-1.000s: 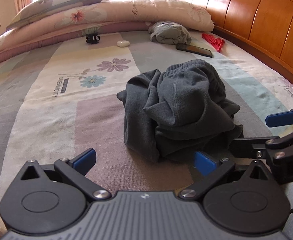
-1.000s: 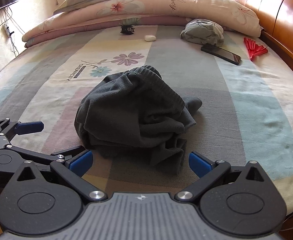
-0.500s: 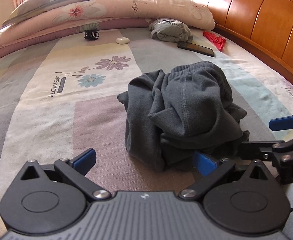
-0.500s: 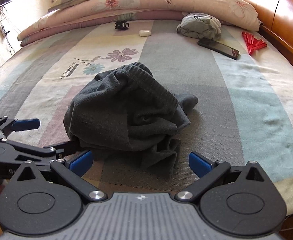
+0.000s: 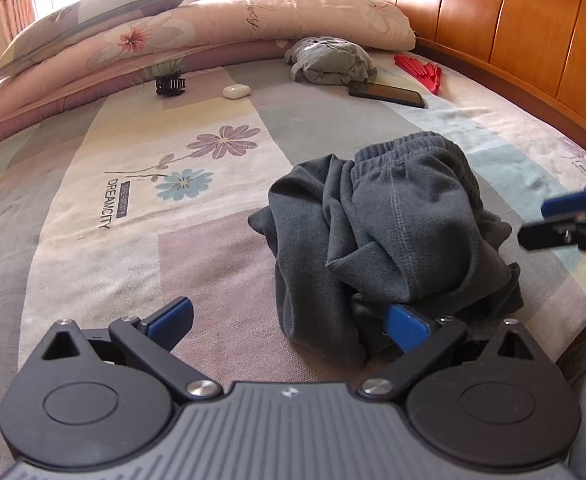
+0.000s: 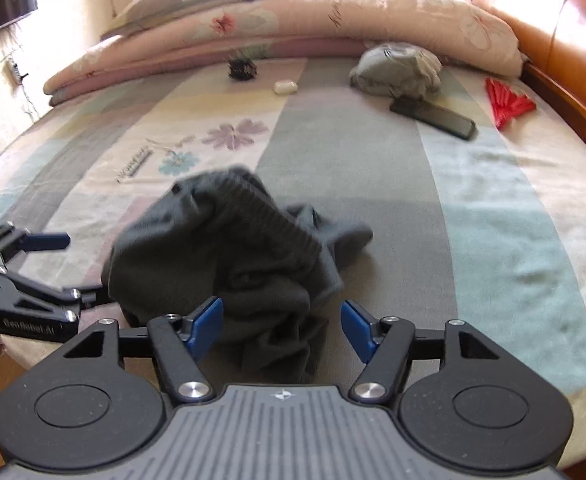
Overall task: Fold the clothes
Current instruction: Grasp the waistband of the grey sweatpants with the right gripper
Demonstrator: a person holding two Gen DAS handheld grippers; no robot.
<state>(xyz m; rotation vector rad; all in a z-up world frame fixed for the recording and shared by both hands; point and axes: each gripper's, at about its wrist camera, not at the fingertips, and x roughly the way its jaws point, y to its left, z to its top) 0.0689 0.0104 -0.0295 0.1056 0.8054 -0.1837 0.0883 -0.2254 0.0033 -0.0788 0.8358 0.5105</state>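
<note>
One wide bed with a pastel patchwork floral sheet [image 5: 141, 216] carries a crumpled dark grey knit garment [image 5: 397, 240] near its front edge. Both black hand-held grippers with blue pads reach at it: the left gripper [image 5: 289, 316] gapes wide, one pad tucked against cloth, while the right gripper [image 6: 281, 324] is closing around a hanging fold, not yet pinching it.

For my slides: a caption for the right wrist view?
Right gripper closing around the near edge of crumpled dark grey trousers on a patchwork bedspread.
</note>
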